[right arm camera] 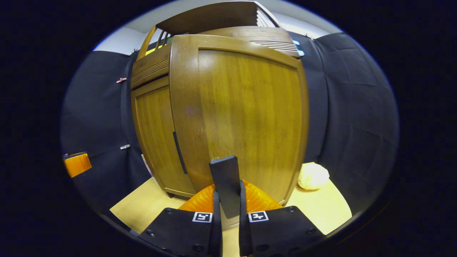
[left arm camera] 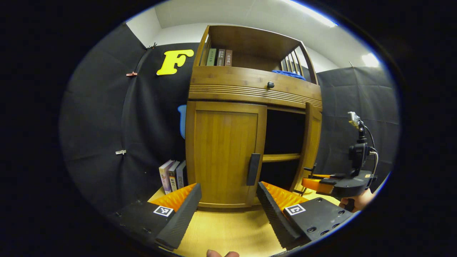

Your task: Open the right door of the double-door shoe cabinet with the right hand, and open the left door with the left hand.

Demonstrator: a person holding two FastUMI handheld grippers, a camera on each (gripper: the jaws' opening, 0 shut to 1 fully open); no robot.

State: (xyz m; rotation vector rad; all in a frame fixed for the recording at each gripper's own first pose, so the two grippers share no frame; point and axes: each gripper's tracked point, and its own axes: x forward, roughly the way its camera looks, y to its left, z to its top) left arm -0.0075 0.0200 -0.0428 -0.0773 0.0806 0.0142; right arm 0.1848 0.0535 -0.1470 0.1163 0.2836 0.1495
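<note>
The wooden shoe cabinet (left arm camera: 228, 92) stands straight ahead in the left gripper view. Its left door (left arm camera: 225, 153) is closed, with a black vertical handle (left arm camera: 253, 169) at its inner edge. My left gripper (left arm camera: 228, 205) is open just in front of that door, the handle above its right finger. The right door (right arm camera: 246, 117) is swung open and looms close in the right gripper view. My right gripper (right arm camera: 228, 200) is shut on that door's black handle (right arm camera: 225, 178). In the left gripper view the right gripper (left arm camera: 314, 184) sits beside the open door's edge (left arm camera: 310, 142).
Several books (left arm camera: 173, 175) stand on the pale wood floor left of the cabinet. A drawer with a black knob (left arm camera: 270, 85) runs above the doors, with books (left arm camera: 219, 57) and a blue cloth (left arm camera: 289, 74) on top. A pale round object (right arm camera: 313, 175) lies right of the open door.
</note>
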